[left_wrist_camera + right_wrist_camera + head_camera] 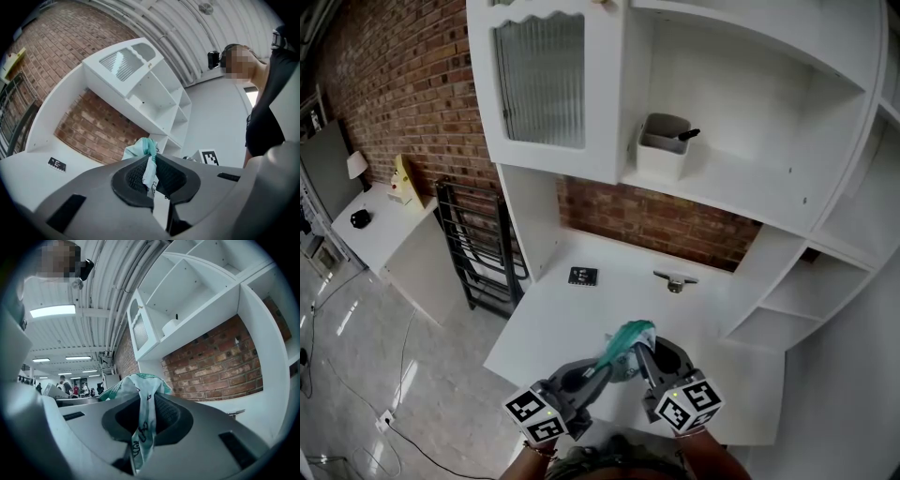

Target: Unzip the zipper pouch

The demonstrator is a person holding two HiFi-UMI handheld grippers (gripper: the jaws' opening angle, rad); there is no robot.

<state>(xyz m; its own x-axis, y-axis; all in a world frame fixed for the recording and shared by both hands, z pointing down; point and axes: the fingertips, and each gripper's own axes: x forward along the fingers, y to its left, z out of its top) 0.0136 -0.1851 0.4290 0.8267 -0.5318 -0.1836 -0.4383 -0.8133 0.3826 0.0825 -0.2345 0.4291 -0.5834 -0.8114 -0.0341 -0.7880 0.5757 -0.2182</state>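
Note:
A teal and white zipper pouch (pixel 628 339) hangs in the air above the white desk (pixel 572 314), held between both grippers. My left gripper (pixel 605 367) is shut on its lower left edge; in the left gripper view the fabric (pixel 149 164) is pinched between the dark pads of my left gripper (pixel 151 172). From the right, my right gripper (pixel 641 354) is shut on the pouch. The right gripper view shows my right gripper (pixel 143 427) with printed cloth (pixel 140 390) bunched above the jaws and trailing down through them. No zipper pull shows.
A white cabinet rises behind the desk, with a white container (pixel 663 145) on its shelf. A black marker tag (pixel 582 276) and a small metal piece (pixel 675 279) lie on the desk. A black rack (pixel 473 248) and a side table (pixel 375 230) stand at the left.

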